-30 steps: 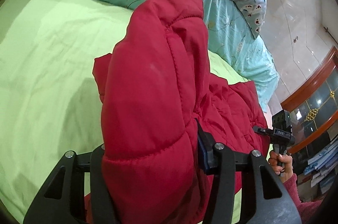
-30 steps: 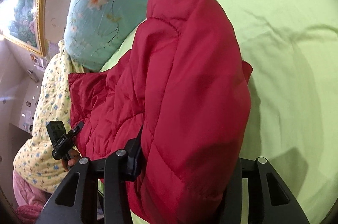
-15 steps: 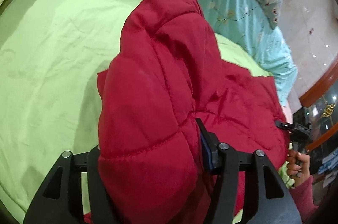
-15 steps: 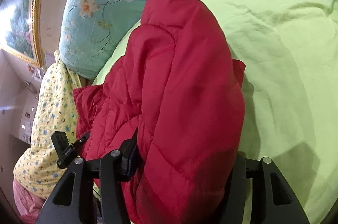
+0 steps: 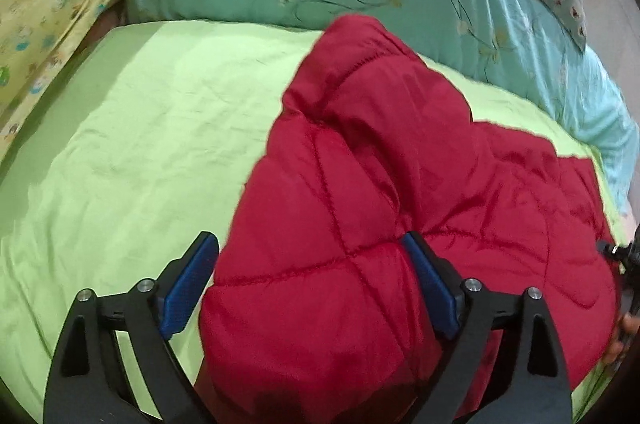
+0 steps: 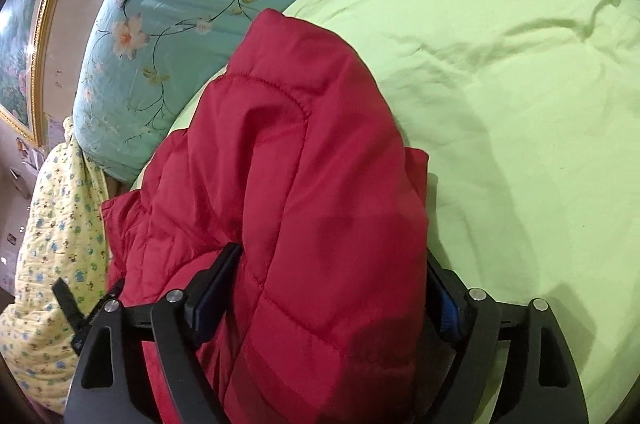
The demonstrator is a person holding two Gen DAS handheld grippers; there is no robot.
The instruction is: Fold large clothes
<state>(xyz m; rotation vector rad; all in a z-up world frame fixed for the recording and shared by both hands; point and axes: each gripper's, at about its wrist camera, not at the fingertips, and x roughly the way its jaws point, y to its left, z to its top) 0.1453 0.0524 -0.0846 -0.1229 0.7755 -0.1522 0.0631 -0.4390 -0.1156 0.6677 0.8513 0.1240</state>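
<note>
Jacket (image 5: 360, 224), red quilted, lay part-folded on green bed sheet (image 5: 140, 144), one thick fold bunched up. Left gripper (image 5: 312, 288): jaws apart, left pad clear of fabric, right pad touching. Right gripper (image 6: 332, 288): jaws clamped on fold. Step judged: laying fold over body. Next: right release, then flatten.

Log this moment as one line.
left gripper: open, red quilted puffer jacket between pads | right gripper: shut on jacket | surface: light green bedsheet
</note>
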